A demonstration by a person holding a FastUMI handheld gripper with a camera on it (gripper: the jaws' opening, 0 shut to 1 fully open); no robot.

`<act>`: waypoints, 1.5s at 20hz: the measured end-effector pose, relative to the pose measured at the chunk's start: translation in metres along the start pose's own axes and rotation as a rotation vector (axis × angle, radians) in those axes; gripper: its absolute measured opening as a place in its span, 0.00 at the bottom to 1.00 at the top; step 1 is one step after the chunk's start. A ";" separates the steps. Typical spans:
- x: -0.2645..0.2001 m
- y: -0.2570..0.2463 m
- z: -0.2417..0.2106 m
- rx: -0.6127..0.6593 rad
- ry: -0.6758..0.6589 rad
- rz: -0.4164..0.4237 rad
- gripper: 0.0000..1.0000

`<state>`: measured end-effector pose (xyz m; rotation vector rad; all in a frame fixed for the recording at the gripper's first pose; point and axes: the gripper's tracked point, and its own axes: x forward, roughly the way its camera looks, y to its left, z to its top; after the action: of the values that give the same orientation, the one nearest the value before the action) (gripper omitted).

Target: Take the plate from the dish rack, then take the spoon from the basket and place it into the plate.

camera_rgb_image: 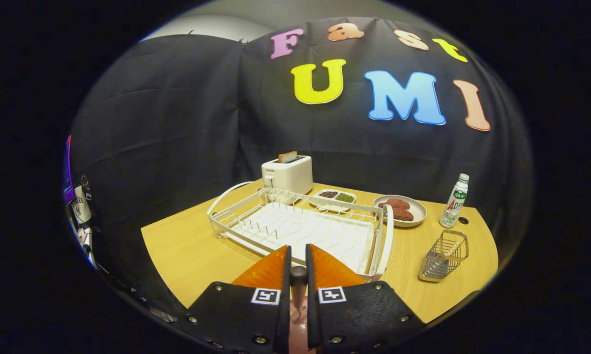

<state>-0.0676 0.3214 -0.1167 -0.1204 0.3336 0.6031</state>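
My gripper [298, 250] is shut on a thin spoon [298, 282], whose dark rounded end sticks up between the two fingers. Its lower part runs down the narrow gap, where something pinkish and glossy shows; I cannot tell what that is. The white wire dish rack [256, 216] stands just ahead of the fingers on the wooden table [187, 250], with bare slots and no dish in it. The small wire basket [444, 255] stands to the right of the rack, apart from the gripper, and looks empty.
Behind the rack are a white toaster [286, 174] with a slice of toast, a small two-part dish [333, 198] of dark and green bits, and a plate [417, 210] with reddish-brown food. A green-and-white bottle [455, 200] stands at the far right.
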 end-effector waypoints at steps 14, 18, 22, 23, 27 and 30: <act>-0.033 -0.042 0.016 -0.027 -0.021 -0.044 0.19; -0.050 -0.067 0.030 -0.031 -0.054 -0.088 0.19; -0.071 -0.110 0.064 -0.040 -0.122 -0.188 0.19; -0.077 -0.119 0.073 -0.024 -0.138 -0.210 0.19; -0.102 -0.164 0.110 0.032 -0.223 -0.326 0.19; -0.124 -0.204 0.130 0.050 -0.261 -0.435 0.24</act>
<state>-0.0105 0.1148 0.0504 -0.0618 0.0632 0.1749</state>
